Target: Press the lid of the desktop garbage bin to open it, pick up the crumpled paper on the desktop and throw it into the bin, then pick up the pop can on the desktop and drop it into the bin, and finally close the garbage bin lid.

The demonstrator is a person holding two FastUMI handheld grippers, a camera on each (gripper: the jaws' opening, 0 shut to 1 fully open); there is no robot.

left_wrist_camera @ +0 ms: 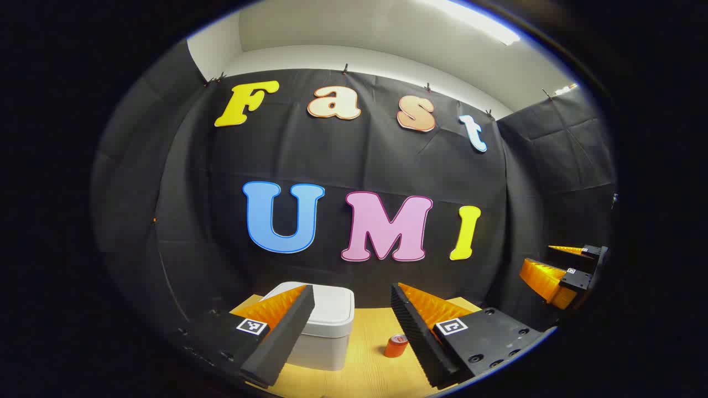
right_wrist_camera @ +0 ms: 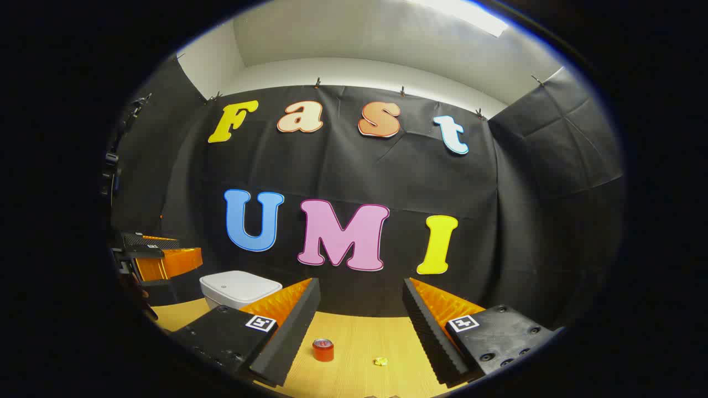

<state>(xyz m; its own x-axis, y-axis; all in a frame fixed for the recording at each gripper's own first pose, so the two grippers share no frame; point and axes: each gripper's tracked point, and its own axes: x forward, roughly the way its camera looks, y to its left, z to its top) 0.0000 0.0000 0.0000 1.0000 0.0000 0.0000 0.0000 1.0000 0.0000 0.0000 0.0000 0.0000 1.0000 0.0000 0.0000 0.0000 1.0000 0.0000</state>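
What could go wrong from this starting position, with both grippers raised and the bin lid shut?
1. The bin has its lid down, so any pickup before pressing it would leave nowhere to drop things.
2. The crumpled paper looks very small beside the pop can; the open right gripper might miss it or pinch the table.
3. The can stands upright, so a glancing finger could tip it and let it roll.

No wording can be read on the pop can (right_wrist_camera: 323,350) or the garbage bin (right_wrist_camera: 239,288); the small square black-and-white coded markers (left_wrist_camera: 252,325) on each gripper's fingers carry patterns, not legible text.
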